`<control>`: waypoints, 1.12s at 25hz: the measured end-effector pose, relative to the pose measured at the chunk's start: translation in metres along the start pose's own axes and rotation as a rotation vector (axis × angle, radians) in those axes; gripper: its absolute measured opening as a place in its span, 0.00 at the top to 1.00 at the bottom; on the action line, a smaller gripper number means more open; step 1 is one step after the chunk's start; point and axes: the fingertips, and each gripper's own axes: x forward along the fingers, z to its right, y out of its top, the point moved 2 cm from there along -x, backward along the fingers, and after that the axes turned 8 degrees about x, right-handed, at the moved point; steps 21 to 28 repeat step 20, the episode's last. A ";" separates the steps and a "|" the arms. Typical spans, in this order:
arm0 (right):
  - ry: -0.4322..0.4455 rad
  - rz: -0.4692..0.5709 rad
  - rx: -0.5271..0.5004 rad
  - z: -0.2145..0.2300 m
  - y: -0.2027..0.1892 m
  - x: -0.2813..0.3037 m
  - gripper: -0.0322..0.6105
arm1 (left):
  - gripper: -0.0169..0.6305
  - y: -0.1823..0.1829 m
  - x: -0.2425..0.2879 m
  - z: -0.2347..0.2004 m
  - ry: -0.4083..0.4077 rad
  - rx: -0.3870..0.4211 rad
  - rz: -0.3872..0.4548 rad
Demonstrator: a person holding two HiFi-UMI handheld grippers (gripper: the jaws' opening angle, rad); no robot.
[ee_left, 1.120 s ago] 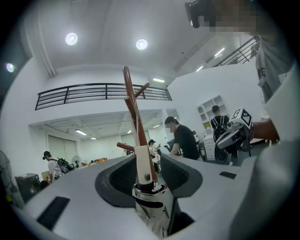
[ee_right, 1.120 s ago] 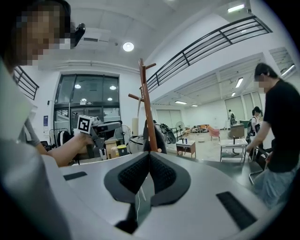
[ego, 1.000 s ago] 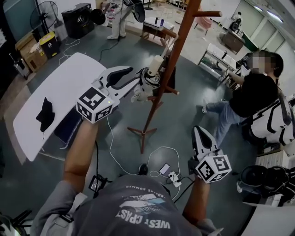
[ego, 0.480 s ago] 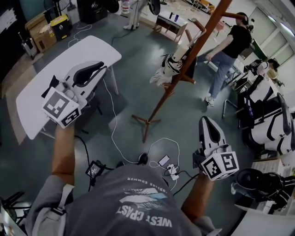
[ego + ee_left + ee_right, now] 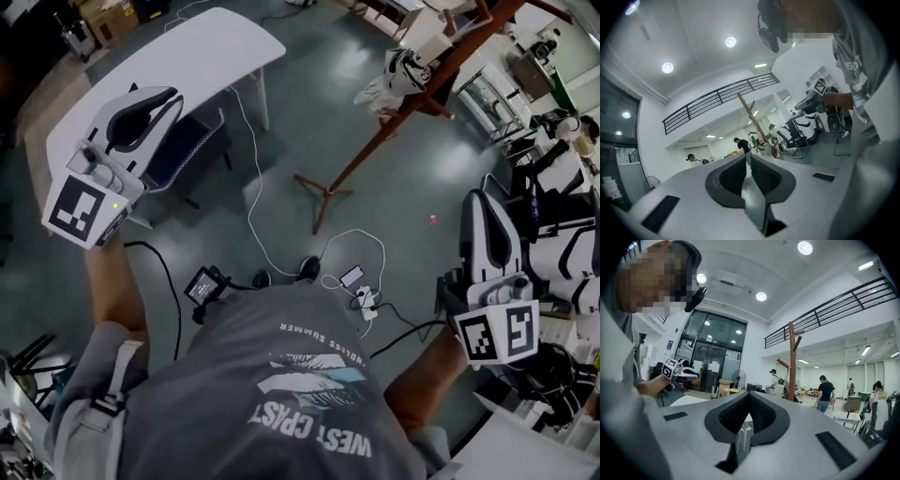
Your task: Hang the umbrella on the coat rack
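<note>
- My left gripper (image 5: 167, 97) has just been closing. Its jaws now meet and there is nothing between them.
- It is held out level on my left. In the head view it overlaps the near edge of the white table (image 5: 202, 52).
- My right gripper (image 5: 479, 197) is closed too. Its pads touch at the tips and it holds nothing.
- It sits low on my right, over bare floor, well apart from the left one.
- The umbrella (image 5: 398, 73) is folded, white with dark parts. It hangs against the pole of the rack (image 5: 375, 141), well up from the rack's feet and clear of the floor.
- I cannot tell which peg carries it.
- Neither gripper touches the umbrella or the rack, and both are well away from them.
- The rack stands on the floor beyond me, between the table's far corner and the desks on the right. It looks tilted in the head view.
- A blue chair (image 5: 183, 155) is tucked at the table's near edge, just beside the left gripper in the head view.
- A white cable (image 5: 251, 187) runs down from the table across the floor to a power strip (image 5: 366, 302) near my feet. A phone (image 5: 352, 277) lies just beside the strip.
- In the right gripper view, the rack's pole rises beyond the closed jaws. People stand far behind it.
</note>
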 end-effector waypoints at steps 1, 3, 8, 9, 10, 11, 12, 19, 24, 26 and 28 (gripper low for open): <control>0.004 0.006 -0.003 -0.005 0.002 -0.001 0.91 | 0.91 -0.001 -0.003 0.004 -0.004 0.002 -0.002; 0.009 0.013 -0.007 -0.011 0.002 -0.003 0.91 | 0.91 -0.006 -0.010 0.014 -0.022 -0.007 -0.014; 0.010 0.011 -0.007 -0.020 -0.002 -0.006 0.91 | 0.91 -0.013 -0.020 0.025 -0.036 -0.028 -0.018; 0.011 0.010 -0.007 -0.021 -0.003 -0.006 0.91 | 0.91 -0.012 -0.021 0.026 -0.037 -0.031 -0.013; 0.012 0.009 -0.006 -0.022 -0.004 -0.006 0.91 | 0.91 -0.012 -0.021 0.027 -0.039 -0.032 -0.007; 0.013 0.008 -0.007 -0.023 -0.004 -0.006 0.91 | 0.91 -0.012 -0.021 0.028 -0.042 -0.032 -0.002; 0.013 0.008 -0.007 -0.024 -0.005 -0.007 0.91 | 0.91 -0.011 -0.020 0.029 -0.046 -0.032 0.003; 0.010 -0.008 -0.003 -0.028 -0.005 -0.010 0.91 | 0.91 -0.005 -0.018 0.036 -0.075 -0.045 0.010; 0.010 -0.010 -0.002 -0.028 -0.005 -0.009 0.91 | 0.91 -0.005 -0.018 0.036 -0.079 -0.046 0.010; 0.010 -0.010 -0.002 -0.028 -0.005 -0.009 0.91 | 0.91 -0.005 -0.018 0.036 -0.079 -0.046 0.010; 0.010 -0.010 -0.002 -0.028 -0.005 -0.009 0.91 | 0.91 -0.005 -0.018 0.036 -0.079 -0.046 0.010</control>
